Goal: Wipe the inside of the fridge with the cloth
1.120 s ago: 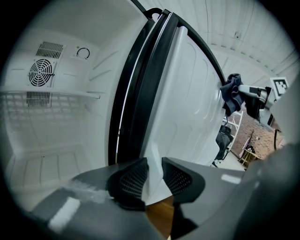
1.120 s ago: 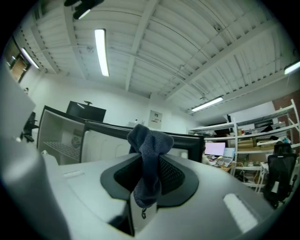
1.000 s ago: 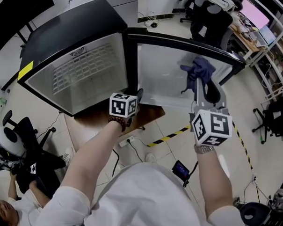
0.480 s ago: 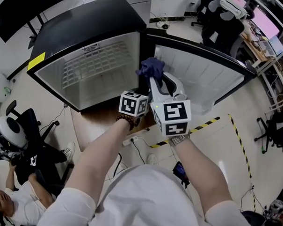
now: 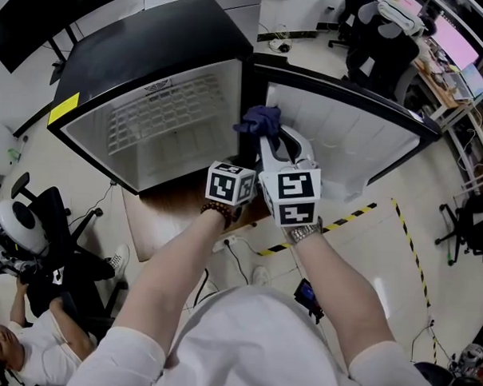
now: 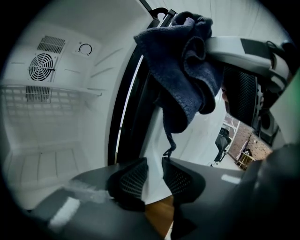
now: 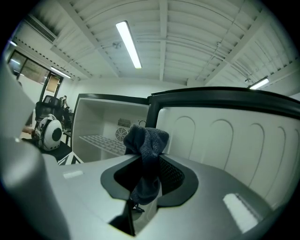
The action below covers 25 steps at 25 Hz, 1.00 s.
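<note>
A brown wooden bench (image 5: 173, 205) shows at the middle of the head view. On the pale floor (image 5: 430, 260) just beside it lie a white power strip (image 5: 223, 242) and a black cable (image 5: 240, 264). Yellow-and-black striped tape (image 5: 344, 218) runs across the floor to the right, with a small dark device (image 5: 307, 292) showing a blue screen near it. At lower left a black office chair (image 5: 59, 256) carries a round white-and-black helmet-like thing (image 5: 16, 236), and a person in a white top (image 5: 43, 351) sits below it. A black screen (image 5: 50, 8) fills the top left corner. At upper right stand a dark chair (image 5: 383, 58) and a desk (image 5: 427, 68) with a pink lit screen (image 5: 456, 34). In the right gripper view a strip light (image 7: 129, 44) glows on a ribbed white ceiling (image 7: 197, 37).
</note>
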Available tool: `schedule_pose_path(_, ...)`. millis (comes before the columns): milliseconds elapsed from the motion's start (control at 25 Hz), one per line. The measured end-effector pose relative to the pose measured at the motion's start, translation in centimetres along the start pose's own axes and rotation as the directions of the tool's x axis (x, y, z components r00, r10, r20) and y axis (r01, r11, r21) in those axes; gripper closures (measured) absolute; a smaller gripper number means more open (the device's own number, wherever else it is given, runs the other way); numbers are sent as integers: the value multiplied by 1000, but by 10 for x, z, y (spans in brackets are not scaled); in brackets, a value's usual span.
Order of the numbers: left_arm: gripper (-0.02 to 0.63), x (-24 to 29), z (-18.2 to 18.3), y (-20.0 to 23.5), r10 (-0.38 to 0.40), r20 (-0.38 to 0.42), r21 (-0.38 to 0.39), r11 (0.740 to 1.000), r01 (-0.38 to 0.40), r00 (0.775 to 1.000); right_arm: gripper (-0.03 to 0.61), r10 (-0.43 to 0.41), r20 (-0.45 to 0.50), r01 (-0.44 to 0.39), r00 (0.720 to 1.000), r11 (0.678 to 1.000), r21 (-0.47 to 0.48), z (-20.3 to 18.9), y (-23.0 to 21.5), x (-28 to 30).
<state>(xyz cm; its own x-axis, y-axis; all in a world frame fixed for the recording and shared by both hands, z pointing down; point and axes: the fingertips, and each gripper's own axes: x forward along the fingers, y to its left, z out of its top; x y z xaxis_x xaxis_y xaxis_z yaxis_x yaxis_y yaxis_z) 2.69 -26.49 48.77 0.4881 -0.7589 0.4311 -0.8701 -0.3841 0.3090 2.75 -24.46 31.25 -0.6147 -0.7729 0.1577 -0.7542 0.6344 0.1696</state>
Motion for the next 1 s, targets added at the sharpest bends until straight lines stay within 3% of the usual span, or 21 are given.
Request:
schedule_pose_path(480,511,-1,-2,2,16,-3,2,1000,-16,1000,488,-41,5,41,999,999,17,-10,-17,-9)
schedule_pose_path(1000,514,0,-2,3,31,-8,7,999,-31,999,489,-156,-17,157,988,986,49,-26,-70,-29)
